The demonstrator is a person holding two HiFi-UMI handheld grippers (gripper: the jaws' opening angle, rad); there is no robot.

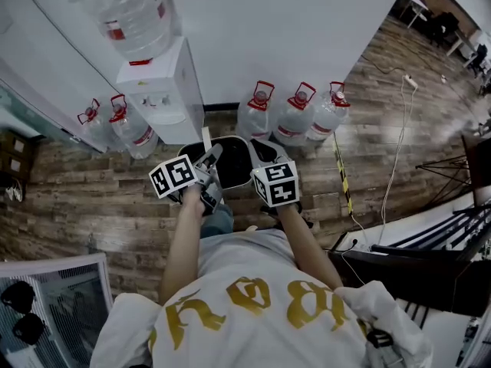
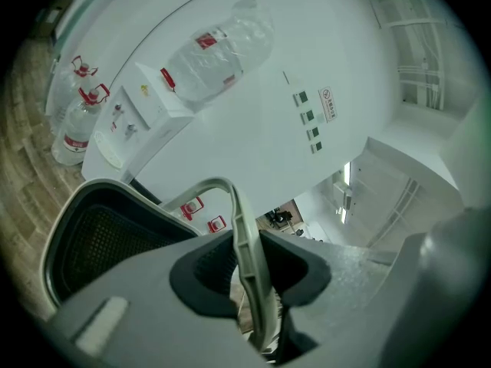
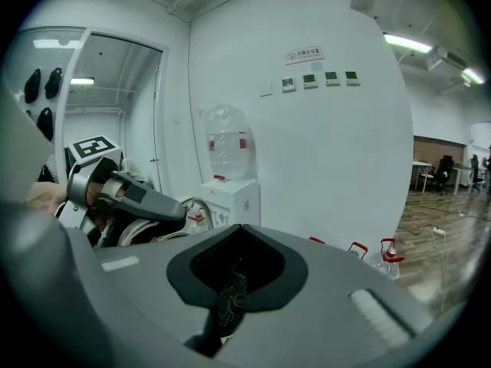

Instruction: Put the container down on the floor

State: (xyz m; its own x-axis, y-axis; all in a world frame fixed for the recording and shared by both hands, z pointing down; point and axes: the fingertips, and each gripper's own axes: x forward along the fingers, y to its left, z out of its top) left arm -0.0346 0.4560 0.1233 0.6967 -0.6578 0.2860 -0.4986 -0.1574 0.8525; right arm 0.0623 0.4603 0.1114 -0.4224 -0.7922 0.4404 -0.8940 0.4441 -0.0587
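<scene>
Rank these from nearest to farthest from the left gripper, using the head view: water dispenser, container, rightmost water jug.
1. Container, its handle held by the left gripper.
2. Water dispenser, behind, against the wall.
3. Rightmost water jug, farther right along the wall.

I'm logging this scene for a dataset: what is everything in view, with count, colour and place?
container: one, black with a pale rim, between the two grippers
handle: one, grey, on the container
water dispenser: one, white, against the wall
bottle: one, clear, on top of the dispenser
water jugs: five, clear with red caps, on the floor: two left of the dispenser, three right
cables: white, on the floor at the right
floor: brown wood
left gripper: grey, fingers shut on the handle
right gripper: grey, fingers shut on the container's black mesh edge
</scene>
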